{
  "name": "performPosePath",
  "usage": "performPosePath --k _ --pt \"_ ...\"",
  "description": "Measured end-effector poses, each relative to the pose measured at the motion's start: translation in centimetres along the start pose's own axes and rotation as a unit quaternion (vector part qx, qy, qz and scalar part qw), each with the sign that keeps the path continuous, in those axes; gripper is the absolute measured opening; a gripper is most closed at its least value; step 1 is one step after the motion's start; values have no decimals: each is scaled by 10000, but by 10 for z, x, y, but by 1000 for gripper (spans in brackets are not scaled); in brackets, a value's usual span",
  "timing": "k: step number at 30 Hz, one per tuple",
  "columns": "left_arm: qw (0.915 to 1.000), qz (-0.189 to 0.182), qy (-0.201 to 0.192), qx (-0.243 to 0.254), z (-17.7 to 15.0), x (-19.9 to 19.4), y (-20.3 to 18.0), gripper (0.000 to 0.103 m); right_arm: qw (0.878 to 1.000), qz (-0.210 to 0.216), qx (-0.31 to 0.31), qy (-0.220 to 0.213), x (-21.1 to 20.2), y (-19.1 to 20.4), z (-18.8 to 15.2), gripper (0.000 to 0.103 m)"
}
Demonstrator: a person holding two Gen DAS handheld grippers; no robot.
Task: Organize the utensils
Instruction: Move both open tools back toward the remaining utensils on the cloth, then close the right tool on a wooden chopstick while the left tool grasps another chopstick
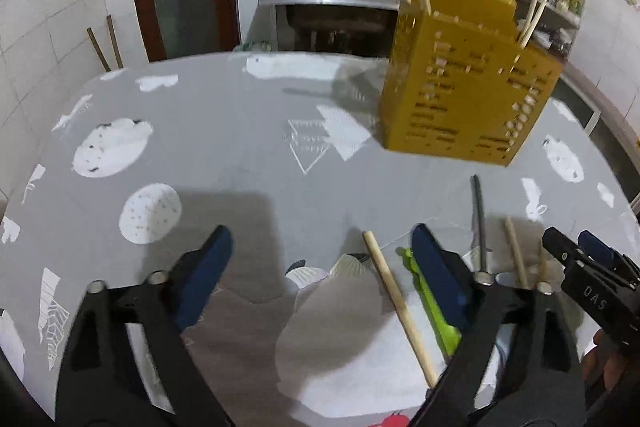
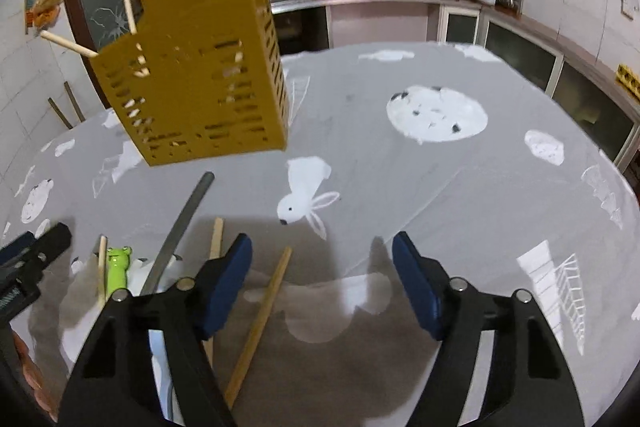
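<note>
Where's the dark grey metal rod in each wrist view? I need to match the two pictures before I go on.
Left wrist view: the grey metal rod lies right of centre on the table, just past the right-side jaw, in front of the yellow utensil holder.
Right wrist view: the rod runs diagonally at lower left, left of the left-side jaw.
Shared landmark: the yellow utensil holder; the rod's far end points towards it in both views.

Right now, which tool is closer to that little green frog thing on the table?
Left. The green frog piece lies right beside the left tool's inner finger, partly under it. The right tool sits further off, with a grey rod and wooden chopsticks between.
</note>
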State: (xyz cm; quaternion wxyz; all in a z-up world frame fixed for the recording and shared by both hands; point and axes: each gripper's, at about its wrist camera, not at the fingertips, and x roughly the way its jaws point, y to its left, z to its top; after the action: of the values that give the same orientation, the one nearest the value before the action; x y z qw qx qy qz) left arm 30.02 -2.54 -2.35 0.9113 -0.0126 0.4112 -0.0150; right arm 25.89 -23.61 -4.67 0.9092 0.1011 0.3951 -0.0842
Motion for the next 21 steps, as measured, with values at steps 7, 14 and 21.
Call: performPosePath --k 7,14,21 --pt "9987 -193 412 -236 5 26 -3 72 9995 -141 34 276 12 10 -1 53" --pt "9977 -101 667 -80 2 41 -17 60 9993 -206 -16 312 14 26 -2 16" --pt "9972 -215 705 -87 7 43 -17 27 9991 118 181 365 17 10 6 6"
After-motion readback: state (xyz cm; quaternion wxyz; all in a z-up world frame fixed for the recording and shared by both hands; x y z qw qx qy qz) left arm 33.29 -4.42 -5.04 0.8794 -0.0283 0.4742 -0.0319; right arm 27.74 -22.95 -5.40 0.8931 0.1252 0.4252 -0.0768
